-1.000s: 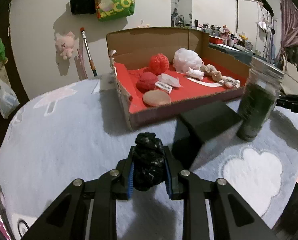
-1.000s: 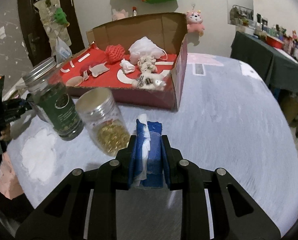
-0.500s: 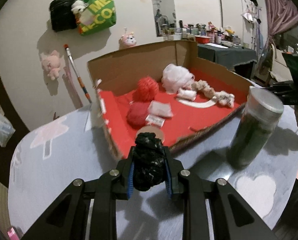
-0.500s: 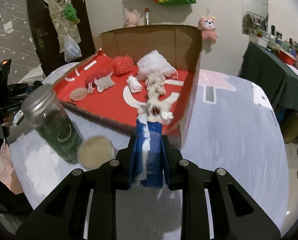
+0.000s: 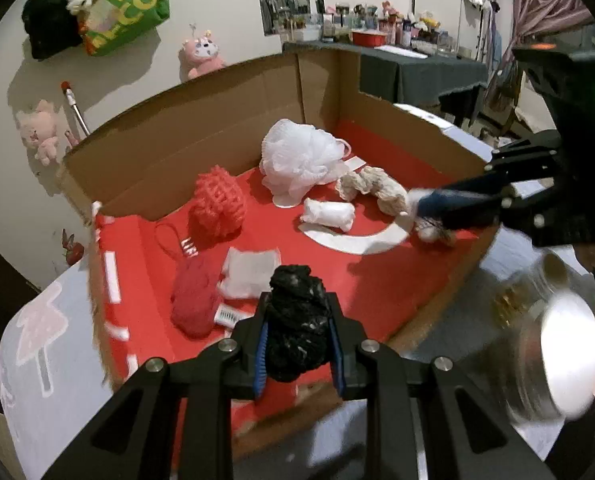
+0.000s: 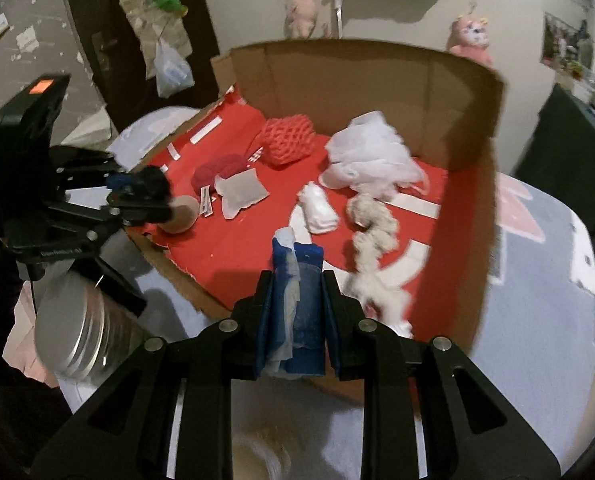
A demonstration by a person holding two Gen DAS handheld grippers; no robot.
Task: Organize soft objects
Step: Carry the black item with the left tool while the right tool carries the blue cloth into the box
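Note:
My left gripper (image 5: 297,320) is shut on a crumpled black wad (image 5: 295,320) and hangs over the near edge of the red-lined cardboard box (image 5: 417,140). My right gripper (image 6: 297,320) is shut on a folded blue cloth with a white strip (image 6: 297,304), also above the box's (image 6: 473,240) near edge. From the right wrist view the left gripper (image 6: 145,194) shows at the box's left side; the right gripper (image 5: 421,208) reaches in from the right in the left wrist view. Inside lie a white mesh puff (image 5: 301,156), a red net ball (image 5: 217,204), a red wad (image 5: 195,304) and a beige rope toy (image 5: 373,188).
A metal-lidded jar (image 5: 557,356) stands just outside the box at the right, close under my right gripper; it also shows at lower left (image 6: 85,332). A white pouch (image 5: 329,214) and a grey pad (image 5: 251,272) lie in the box. The box sits on a grey table cover (image 6: 537,300).
Both grippers have moved forward and a little up, from above the table cover to over the box's near edge, each still holding its object. The jars have slid toward the frame edges.

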